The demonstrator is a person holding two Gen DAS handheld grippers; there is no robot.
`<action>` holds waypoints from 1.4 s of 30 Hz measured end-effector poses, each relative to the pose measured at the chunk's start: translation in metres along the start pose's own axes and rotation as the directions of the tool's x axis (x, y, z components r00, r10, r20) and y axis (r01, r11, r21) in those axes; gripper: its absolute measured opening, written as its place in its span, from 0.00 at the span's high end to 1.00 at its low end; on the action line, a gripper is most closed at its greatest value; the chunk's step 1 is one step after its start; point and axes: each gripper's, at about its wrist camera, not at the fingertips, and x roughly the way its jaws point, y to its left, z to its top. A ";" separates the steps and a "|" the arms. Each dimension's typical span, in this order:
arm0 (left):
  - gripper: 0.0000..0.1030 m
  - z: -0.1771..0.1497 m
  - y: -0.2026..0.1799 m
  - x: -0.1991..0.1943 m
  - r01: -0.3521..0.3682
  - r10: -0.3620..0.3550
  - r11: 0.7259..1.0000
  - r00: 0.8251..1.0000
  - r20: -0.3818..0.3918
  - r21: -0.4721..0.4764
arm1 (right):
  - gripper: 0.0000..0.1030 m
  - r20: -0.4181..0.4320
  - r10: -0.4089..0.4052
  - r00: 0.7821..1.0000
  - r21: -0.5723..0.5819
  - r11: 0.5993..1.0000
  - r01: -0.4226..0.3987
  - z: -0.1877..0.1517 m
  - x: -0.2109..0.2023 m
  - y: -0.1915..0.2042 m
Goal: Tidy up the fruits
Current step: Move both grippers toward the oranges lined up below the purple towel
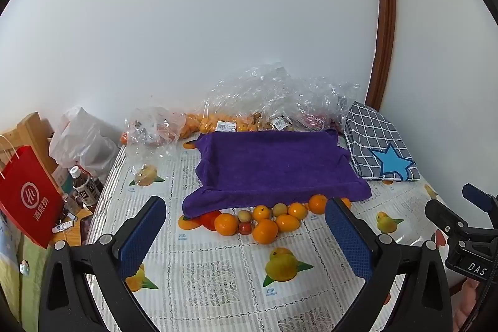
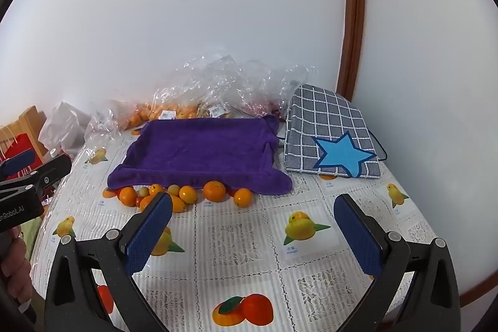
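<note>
A cluster of loose fruit lies on the fruit-print tablecloth (image 1: 218, 276) along the near edge of a purple towel (image 1: 274, 164). It holds several oranges (image 1: 265, 231), a small red fruit (image 1: 245, 227) and a pale round one (image 1: 243, 215). The same oranges (image 2: 214, 190) and purple towel (image 2: 199, 151) show in the right wrist view. The towel's edges stand raised like a shallow tray. My left gripper (image 1: 246, 203) hovers open just short of the fruit, holding nothing. My right gripper (image 2: 253, 197) is open and empty too, to the right of the pile.
Clear plastic bags (image 1: 236, 111) with more oranges lie against the wall behind the towel. A checked grey cushion with a blue star (image 1: 379, 148) sits at the back right. Off the table's left edge are a red paper bag (image 1: 28, 195), a bottle (image 1: 85, 189) and a white bag (image 1: 81, 142).
</note>
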 end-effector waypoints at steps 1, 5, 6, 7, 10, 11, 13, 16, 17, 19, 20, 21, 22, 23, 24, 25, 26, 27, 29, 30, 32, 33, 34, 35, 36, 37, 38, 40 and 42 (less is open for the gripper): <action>0.00 0.000 0.000 0.000 0.002 -0.002 1.000 1.000 0.001 -0.002 | 0.00 0.000 0.001 1.000 0.001 1.000 -0.001 0.000 0.000 0.000; 0.00 0.000 -0.001 0.001 0.000 0.000 1.000 1.000 0.002 0.001 | 0.00 0.001 0.001 1.000 0.000 1.000 -0.001 0.000 -0.001 0.000; 0.00 0.001 -0.001 0.001 0.000 0.000 1.000 1.000 0.002 0.002 | 0.00 0.000 0.001 1.000 0.000 1.000 -0.001 0.000 0.000 0.000; 0.00 0.001 -0.002 0.002 0.000 0.000 1.000 1.000 0.002 0.002 | 0.00 0.001 0.000 1.000 0.001 1.000 0.000 0.000 -0.001 0.000; 0.00 0.000 0.000 0.000 0.004 -0.004 1.000 1.000 0.007 -0.004 | 0.00 0.001 0.001 1.000 0.001 1.000 -0.001 0.001 -0.001 0.000; 0.00 0.000 0.000 0.000 0.004 -0.004 1.000 1.000 0.008 -0.005 | 0.00 0.002 0.001 1.000 0.000 1.000 -0.001 0.001 -0.001 0.001; 0.00 0.000 0.000 0.000 0.005 -0.005 1.000 1.000 0.008 -0.005 | 0.00 0.002 0.002 1.000 0.000 1.000 -0.002 0.001 -0.002 0.001; 0.00 0.000 0.000 0.000 0.004 -0.004 1.000 1.000 0.009 -0.005 | 0.00 0.003 0.001 1.000 -0.001 1.000 -0.001 0.001 -0.002 0.001; 0.00 0.000 0.000 0.000 0.004 -0.004 1.000 1.000 0.009 -0.006 | 0.00 0.002 0.000 1.000 -0.001 1.000 0.000 0.001 -0.002 0.001; 0.00 0.000 0.000 0.000 0.004 -0.004 1.000 1.000 0.010 -0.006 | 0.00 0.004 0.002 1.000 0.000 1.000 -0.002 0.000 -0.002 0.000; 0.00 0.000 0.000 0.000 0.004 -0.004 1.000 1.000 0.010 -0.006 | 0.00 0.004 0.002 1.000 0.000 1.000 -0.002 0.001 -0.002 0.000; 0.00 0.000 0.000 0.000 0.004 -0.004 1.000 1.000 0.010 -0.006 | 0.00 0.004 0.001 1.000 0.000 1.000 -0.001 0.000 -0.002 0.001; 0.00 0.000 0.000 0.000 0.005 -0.005 1.000 1.000 0.011 -0.005 | 0.00 0.005 0.001 1.000 -0.002 1.000 -0.001 0.001 -0.003 0.001; 0.00 0.000 0.000 0.000 0.004 -0.004 1.000 1.000 0.011 -0.005 | 0.00 0.006 0.001 1.000 -0.002 1.000 -0.001 0.001 -0.002 0.001; 0.00 0.000 0.000 0.000 0.004 -0.004 1.000 1.000 0.011 -0.006 | 0.00 0.007 0.002 1.000 -0.002 1.000 -0.002 0.001 -0.003 0.001; 0.00 0.000 0.000 0.000 0.005 -0.005 1.000 1.000 0.010 -0.006 | 0.00 0.008 0.003 1.000 -0.003 1.000 -0.003 0.002 -0.004 0.001; 0.00 0.000 0.000 0.000 0.006 -0.005 1.000 1.000 0.011 -0.005 | 0.00 0.008 0.006 1.000 -0.003 1.000 -0.006 0.002 -0.004 0.001; 0.00 0.000 0.000 0.000 0.005 -0.005 1.000 1.000 0.012 -0.005 | 0.00 0.009 0.013 1.000 -0.002 1.000 -0.012 0.002 -0.005 0.001; 0.00 0.000 0.000 0.000 0.003 -0.003 1.000 1.000 0.014 -0.006 | 0.00 0.013 0.029 1.000 -0.001 1.000 -0.029 0.002 -0.007 0.001; 0.00 0.000 0.001 0.000 0.005 -0.005 1.000 1.000 0.016 -0.006 | 0.00 0.015 0.033 0.999 -0.001 0.999 -0.033 0.001 -0.008 0.002; 0.00 0.000 0.002 0.000 0.010 -0.010 1.000 1.000 0.021 -0.009 | 0.00 0.021 0.030 0.999 -0.005 1.000 -0.030 0.002 -0.008 0.003; 0.00 -0.001 0.004 0.001 0.009 -0.009 1.000 1.000 0.022 -0.011 | 0.00 0.023 0.027 0.999 -0.007 1.000 -0.027 0.001 -0.007 0.003; 0.00 -0.002 0.005 0.003 0.005 -0.005 1.000 1.000 0.020 -0.012 | 0.00 0.023 0.025 0.999 -0.009 1.000 -0.025 0.001 -0.006 0.004; 0.00 -0.002 0.005 0.007 -0.002 0.002 1.000 1.000 0.016 -0.015 | 0.00 0.024 0.026 0.999 -0.010 1.000 -0.025 0.000 -0.005 0.005; 0.00 -0.002 0.004 0.012 -0.011 0.011 1.000 1.000 0.012 -0.016 | 0.00 0.024 0.027 0.999 -0.012 1.000 -0.027 -0.001 -0.004 0.006; 0.00 -0.003 0.005 0.015 -0.019 0.019 1.000 1.000 0.008 -0.016 | 0.00 0.019 0.028 0.999 -0.014 1.000 -0.028 -0.002 0.001 0.007; 0.00 -0.004 0.006 0.020 -0.034 0.034 0.999 0.999 0.001 -0.017 | 0.00 0.015 0.027 1.000 -0.015 1.000 -0.027 -0.003 0.003 0.007; 0.00 -0.008 0.012 0.026 -0.045 0.045 0.999 0.999 -0.003 -0.022 | 0.02 0.001 0.024 1.000 -0.008 1.000 -0.024 -0.006 0.012 0.006; 0.00 -0.012 0.017 0.035 -0.052 0.052 0.998 0.999 -0.007 -0.029 | 0.05 -0.018 0.042 0.999 0.004 0.999 -0.041 -0.009 0.022 0.004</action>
